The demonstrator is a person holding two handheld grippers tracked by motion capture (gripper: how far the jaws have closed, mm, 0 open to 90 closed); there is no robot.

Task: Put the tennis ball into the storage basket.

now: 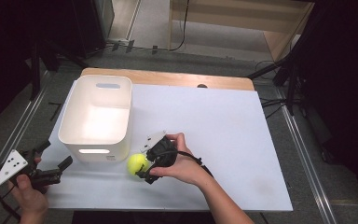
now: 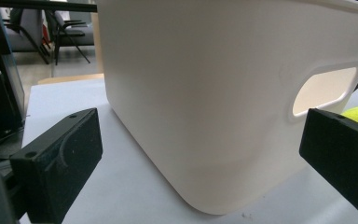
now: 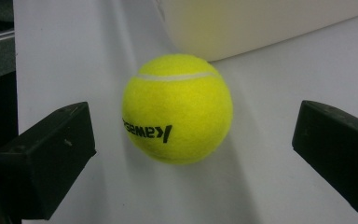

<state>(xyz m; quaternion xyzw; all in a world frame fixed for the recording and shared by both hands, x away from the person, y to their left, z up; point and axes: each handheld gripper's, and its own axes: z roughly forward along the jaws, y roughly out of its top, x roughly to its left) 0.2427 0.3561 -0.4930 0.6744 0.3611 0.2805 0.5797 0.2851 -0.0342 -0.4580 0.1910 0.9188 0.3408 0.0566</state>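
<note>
With my right gripper (image 3: 193, 154) spread wide on either side of the ball (image 3: 177, 108), nothing is gripped yet. The ball sits on the white table (image 1: 214, 121), just beside the bin's (image 1: 96, 114) near corner. Judgement: I should push in until the ball's widest part lies between the pads, keep the jaws level, then close squarely so it cannot squirt toward the bin wall. My left gripper (image 2: 200, 163) is also wide, holding nothing, facing the bin's side near the table's left edge.
</note>
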